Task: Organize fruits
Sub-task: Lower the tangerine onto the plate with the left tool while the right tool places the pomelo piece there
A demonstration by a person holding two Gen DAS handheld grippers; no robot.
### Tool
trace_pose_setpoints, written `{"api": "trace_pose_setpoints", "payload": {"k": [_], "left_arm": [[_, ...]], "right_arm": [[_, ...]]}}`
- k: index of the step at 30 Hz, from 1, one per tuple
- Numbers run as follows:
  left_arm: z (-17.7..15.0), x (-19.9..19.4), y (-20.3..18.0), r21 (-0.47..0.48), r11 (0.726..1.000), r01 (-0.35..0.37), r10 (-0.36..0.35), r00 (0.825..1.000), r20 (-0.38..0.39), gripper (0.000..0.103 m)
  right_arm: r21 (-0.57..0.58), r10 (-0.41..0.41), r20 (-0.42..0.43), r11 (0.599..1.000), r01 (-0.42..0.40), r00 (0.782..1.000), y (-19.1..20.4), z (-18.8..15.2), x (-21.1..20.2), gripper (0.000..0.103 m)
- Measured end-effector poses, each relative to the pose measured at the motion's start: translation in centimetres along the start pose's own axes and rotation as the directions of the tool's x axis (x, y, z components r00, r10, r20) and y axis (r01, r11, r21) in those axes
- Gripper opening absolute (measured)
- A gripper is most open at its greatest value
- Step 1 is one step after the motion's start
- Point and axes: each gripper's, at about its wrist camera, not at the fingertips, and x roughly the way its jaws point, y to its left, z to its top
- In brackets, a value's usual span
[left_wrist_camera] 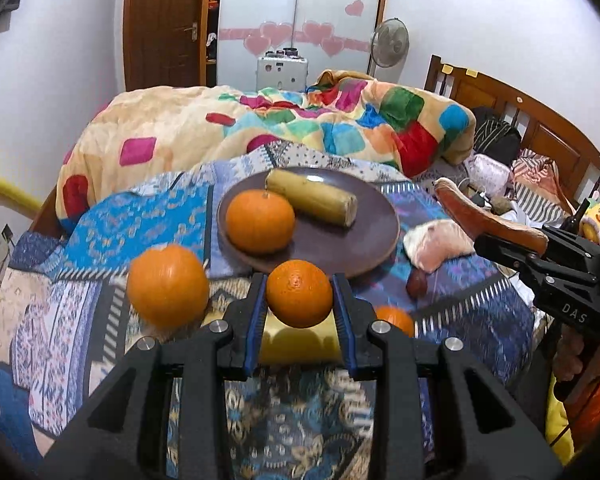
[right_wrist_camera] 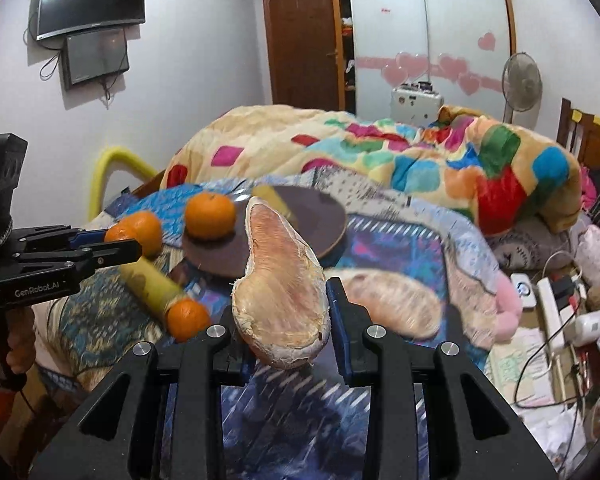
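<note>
While both tools carry fruit: left tool (left_wrist_camera: 299,294) clamps round orange (left_wrist_camera: 299,293), right tool (right_wrist_camera: 288,312) grips pale pomelo wedge (right_wrist_camera: 282,288); next, likely set both on brown round plate (left_wrist_camera: 340,248).

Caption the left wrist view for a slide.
Left gripper holds an orange before a brown plate bearing another orange.
</note>
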Motion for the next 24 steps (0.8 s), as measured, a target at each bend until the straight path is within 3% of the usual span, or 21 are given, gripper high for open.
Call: {"api": "trace_pose_setpoints", "payload": {"k": [12,24], "left_arm": [[3.0,4.2,-0.1,0.007,1.000,0.005,-0.004,0.999,-0.038,0.032],[3.7,6.8,0.6,0.003,1.000,0.002,-0.002,0.996,-0.088,0.032]], "right_arm": [[-0.024,-0.052,0.032,0.998,0.053,0.998,-0.9,3.6,2.0,0.028],[-0.022,-0.041,-0.056,0.999,0.039,0.998,-2.0,5.1,6.9,0.028]]}}
